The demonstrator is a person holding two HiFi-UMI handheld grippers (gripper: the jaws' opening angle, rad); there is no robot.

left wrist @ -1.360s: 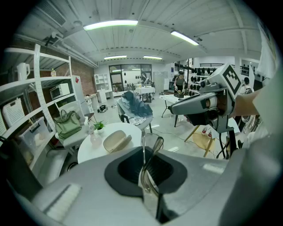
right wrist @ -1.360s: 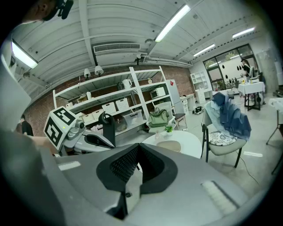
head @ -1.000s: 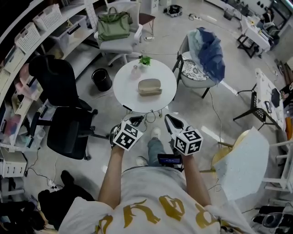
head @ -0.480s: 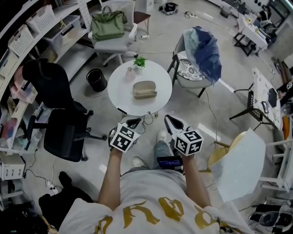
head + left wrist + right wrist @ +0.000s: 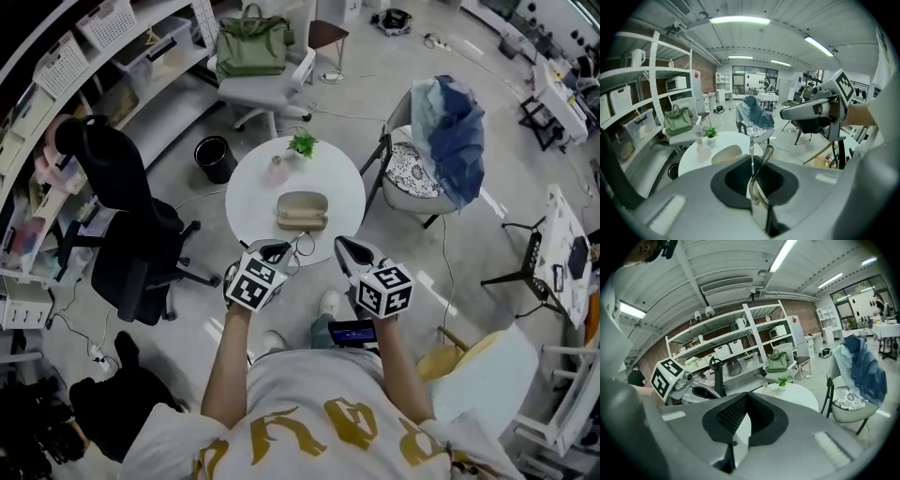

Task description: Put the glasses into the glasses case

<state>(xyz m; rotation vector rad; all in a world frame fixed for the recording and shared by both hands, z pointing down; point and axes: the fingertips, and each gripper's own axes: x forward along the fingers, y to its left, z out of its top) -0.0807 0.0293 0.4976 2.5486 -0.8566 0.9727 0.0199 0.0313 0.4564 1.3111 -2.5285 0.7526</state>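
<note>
- On the round white table [image 5: 251, 192], near its front edge, lies the glasses case [image 5: 302, 209]: a beige, rounded oblong, closed, with its long side across the head view.
- Between the left gripper's [image 5: 275, 251] jaws sit the glasses [image 5: 758, 174], thin-framed and metallic. One slim arm stands straight up, and a curved rim leans to the right beside it.
- From the head view the glasses [image 5: 298, 245] show only as a fine wire loop at the left gripper's tip.
- Both of the person's bare forearms reach forward from the waist. The two grippers are held level and side by side, their marker cubes facing up.
- The left gripper [image 5: 754, 176] is pinched on the glasses.
- The right gripper [image 5: 742, 422] has its jaws pressed together with nothing between them. Its narrow tip [image 5: 345, 249] points toward the table.
- The case lies ahead of both grippers and apart from them, roughly midway between their tips. It appears in the left gripper view as a pale dome [image 5: 725, 153] just beyond the jaws.
- A small potted plant [image 5: 302, 143] stands at the table's far side.
</note>
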